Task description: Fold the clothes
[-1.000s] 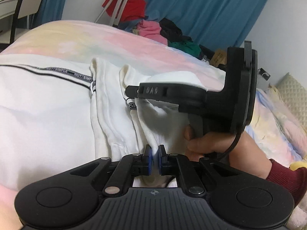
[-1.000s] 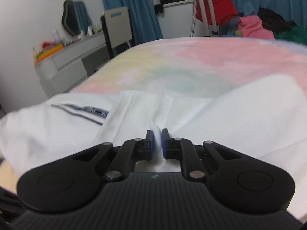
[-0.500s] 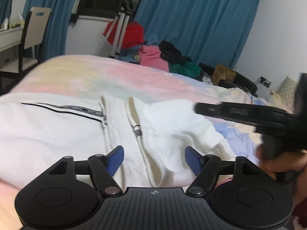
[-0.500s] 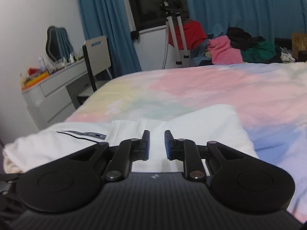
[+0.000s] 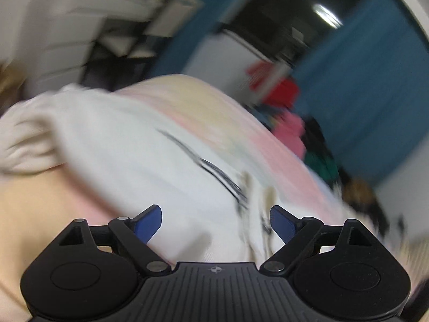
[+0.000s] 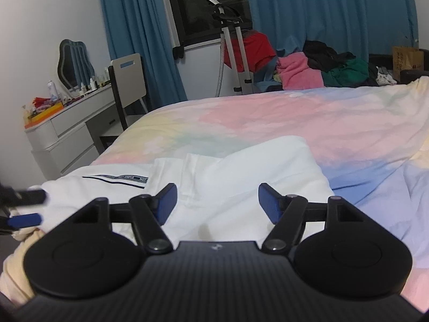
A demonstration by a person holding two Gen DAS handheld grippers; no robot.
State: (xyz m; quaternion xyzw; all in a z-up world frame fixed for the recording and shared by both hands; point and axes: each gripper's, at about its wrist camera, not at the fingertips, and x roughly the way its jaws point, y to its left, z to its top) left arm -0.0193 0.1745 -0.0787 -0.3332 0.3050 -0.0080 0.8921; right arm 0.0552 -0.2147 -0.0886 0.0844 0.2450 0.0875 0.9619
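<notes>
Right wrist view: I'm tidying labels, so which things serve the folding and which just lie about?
Job: white garment with black striped band; pastel bedspread; left gripper; right gripper.
Lying about: pink, green, black clothes pile; grey dresser; red cloth.

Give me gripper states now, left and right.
Left gripper: open, jaws just opened, holding nothing; white garment lies beyond it.
Right gripper: open, jaws just opened, holding nothing.

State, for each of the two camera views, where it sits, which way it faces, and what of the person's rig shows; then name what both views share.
Left wrist: behind the open left tool, tilted and blurred, facing the white garment.
Right wrist: behind the open right tool, facing across the bed to the blue curtains; the left tool shows at its left edge.
Shared: garment, bed, curtains.
</notes>
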